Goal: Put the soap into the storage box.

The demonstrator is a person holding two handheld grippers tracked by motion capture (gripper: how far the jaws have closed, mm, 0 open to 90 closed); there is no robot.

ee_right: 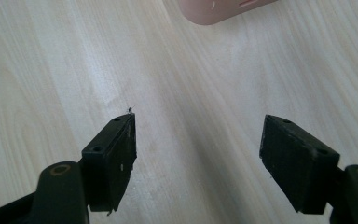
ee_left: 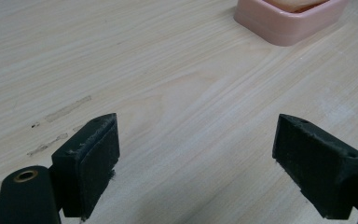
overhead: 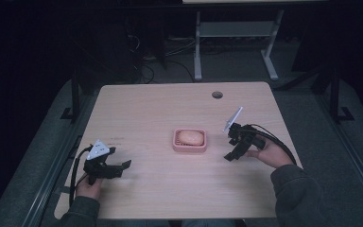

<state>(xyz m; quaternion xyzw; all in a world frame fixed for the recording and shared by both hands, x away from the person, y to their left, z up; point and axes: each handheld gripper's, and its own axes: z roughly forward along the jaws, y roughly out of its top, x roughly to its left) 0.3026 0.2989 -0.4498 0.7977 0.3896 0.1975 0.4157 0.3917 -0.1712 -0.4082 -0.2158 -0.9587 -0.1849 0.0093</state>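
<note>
A pink soap dish [overhead: 189, 141] sits at the middle of the wooden table [overhead: 160, 109], holding a pale peach bar of soap [overhead: 190, 136]. My left gripper [overhead: 125, 165] rests low at the table's front left, open, jaws wide apart over bare wood. In the left gripper view the dish [ee_left: 289, 21] lies far ahead at the upper right of the left gripper [ee_left: 196, 161]. My right gripper [overhead: 229, 156] hovers just right of the dish, open and empty. In the right gripper view the dish's pink wall [ee_right: 219, 9] shows at the top, beyond the right gripper [ee_right: 198, 158].
A round cable hole [overhead: 217, 94] lies near the table's far edge. Faint scuff marks [ee_left: 67, 109] streak the wood by the left gripper. Beyond the table stand a white desk frame [overhead: 236, 42] and loose cables on a dark floor.
</note>
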